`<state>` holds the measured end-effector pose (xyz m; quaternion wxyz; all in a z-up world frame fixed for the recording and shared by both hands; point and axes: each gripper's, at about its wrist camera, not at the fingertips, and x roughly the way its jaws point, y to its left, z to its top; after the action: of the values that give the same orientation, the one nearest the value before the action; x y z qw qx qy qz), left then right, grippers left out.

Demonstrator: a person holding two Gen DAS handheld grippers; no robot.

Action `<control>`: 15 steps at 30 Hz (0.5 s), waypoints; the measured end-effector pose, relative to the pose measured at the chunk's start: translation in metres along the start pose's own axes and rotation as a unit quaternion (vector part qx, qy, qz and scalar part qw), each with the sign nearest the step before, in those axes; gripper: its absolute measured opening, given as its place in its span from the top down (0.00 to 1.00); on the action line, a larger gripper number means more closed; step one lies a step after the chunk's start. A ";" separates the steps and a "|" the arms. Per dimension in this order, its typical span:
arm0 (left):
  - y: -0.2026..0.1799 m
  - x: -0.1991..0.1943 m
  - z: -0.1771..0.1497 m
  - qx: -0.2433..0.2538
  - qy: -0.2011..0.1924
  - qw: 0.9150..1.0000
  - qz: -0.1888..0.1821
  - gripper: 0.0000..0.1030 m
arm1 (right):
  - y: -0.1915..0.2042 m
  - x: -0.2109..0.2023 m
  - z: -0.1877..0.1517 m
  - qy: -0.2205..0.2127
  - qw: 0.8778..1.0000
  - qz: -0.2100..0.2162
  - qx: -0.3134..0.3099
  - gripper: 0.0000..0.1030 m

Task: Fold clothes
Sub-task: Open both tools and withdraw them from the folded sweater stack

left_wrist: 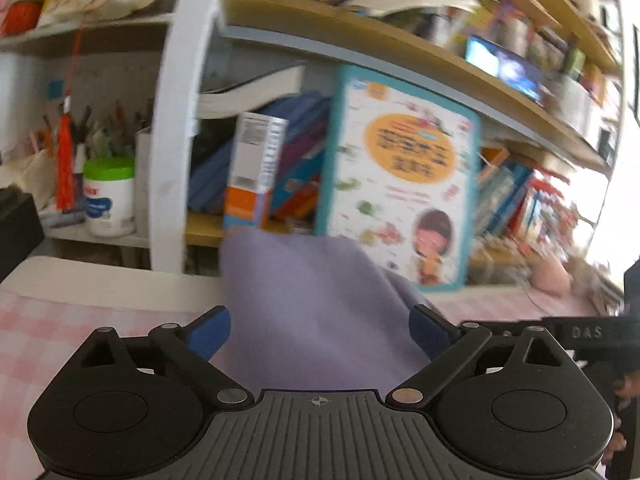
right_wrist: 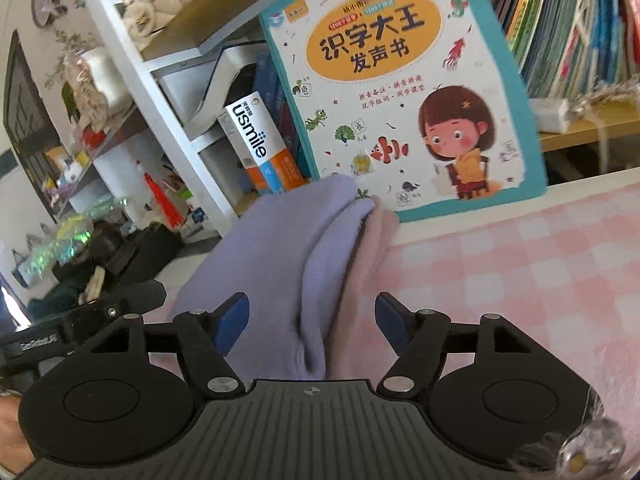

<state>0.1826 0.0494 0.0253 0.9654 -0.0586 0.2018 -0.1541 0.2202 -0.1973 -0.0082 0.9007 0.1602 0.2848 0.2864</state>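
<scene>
Bookshelves crowd behind a pink-checked desk (right_wrist: 540, 264). Lavender garment (right_wrist: 280, 256): folded into layers at the desk's back edge, touching a picture book (right_wrist: 400, 92). Left gripper (left_wrist: 320, 334) and right gripper (right_wrist: 312, 324): jaws apart, pads clear of cloth. Folding appears nearly complete.

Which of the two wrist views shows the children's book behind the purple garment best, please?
The right wrist view: the children's book is sharp there, its title and cartoon girl readable, with only its lower left corner hidden by the purple garment. The left wrist view shows the same book blurred, its lettering illegible.
</scene>
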 end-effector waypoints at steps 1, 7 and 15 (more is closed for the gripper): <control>-0.005 -0.004 -0.004 0.005 0.002 1.000 -0.001 0.04 | 0.002 -0.006 -0.005 0.002 1.000 -0.003 -0.006 0.32; -0.032 -0.022 -0.027 0.027 0.005 1.000 0.015 0.03 | 0.012 -0.037 -0.031 0.003 0.999 -0.029 -0.040 0.26; -0.051 -0.047 -0.044 0.025 -0.001 0.998 0.050 0.03 | 0.024 -0.069 -0.064 -0.005 0.990 -0.111 -0.087 0.19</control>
<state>0.1100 0.0143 0.0112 0.9733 -0.0248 0.1996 -0.1106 0.1245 -0.2120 -0.0186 0.9387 0.0498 0.2704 0.2079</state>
